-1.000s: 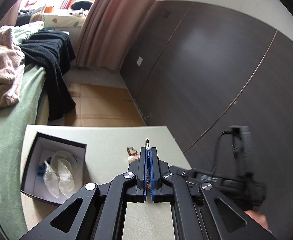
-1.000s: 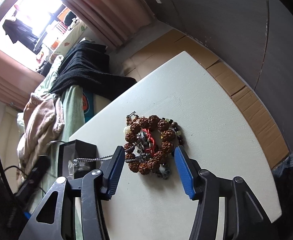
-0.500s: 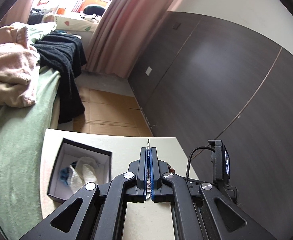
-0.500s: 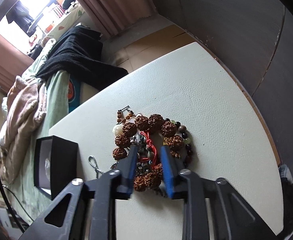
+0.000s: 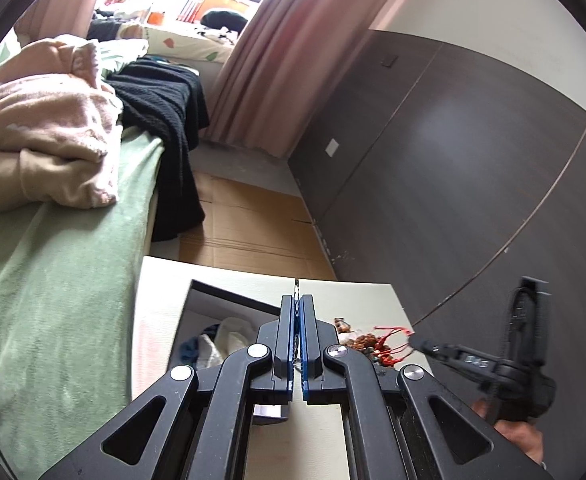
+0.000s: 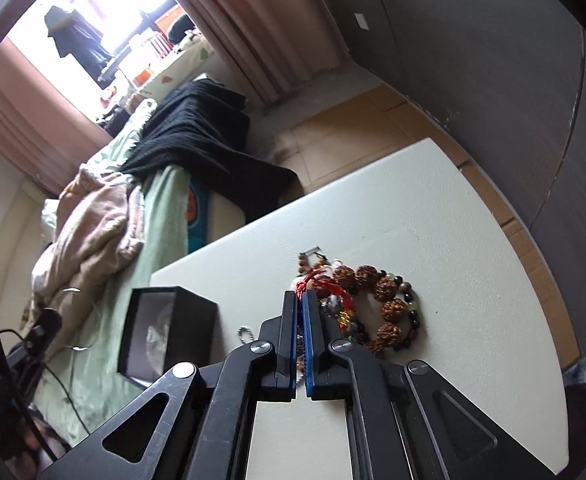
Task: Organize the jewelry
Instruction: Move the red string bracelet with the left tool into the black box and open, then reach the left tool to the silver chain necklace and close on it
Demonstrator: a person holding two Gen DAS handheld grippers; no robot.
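A pile of jewelry lies on the white table (image 6: pixel 433 224): a brown bead bracelet (image 6: pixel 389 300) and a red cord bracelet (image 6: pixel 325 284). My right gripper (image 6: pixel 302 298) is shut on the red cord bracelet and lifts it off the pile; it also shows in the left wrist view (image 5: pixel 413 338), with the red cord (image 5: pixel 389 338) in it. My left gripper (image 5: pixel 297 300) is shut on a thin silver chain (image 5: pixel 297 286), held over the open black box (image 5: pixel 221 320). The chain's loop (image 6: pixel 245 334) hangs beside the box (image 6: pixel 165 332).
The box holds white pouches (image 5: pixel 229 334). A bed with a green cover (image 5: pixel 53 280), a pink blanket and a black blanket stands left of the table. A dark panelled wall (image 5: pixel 453 160) runs along the right. Cardboard covers the floor beyond the table.
My right gripper closed on the red cord in the pile and raised it. My left gripper, still shut on the chain, moved toward the box.
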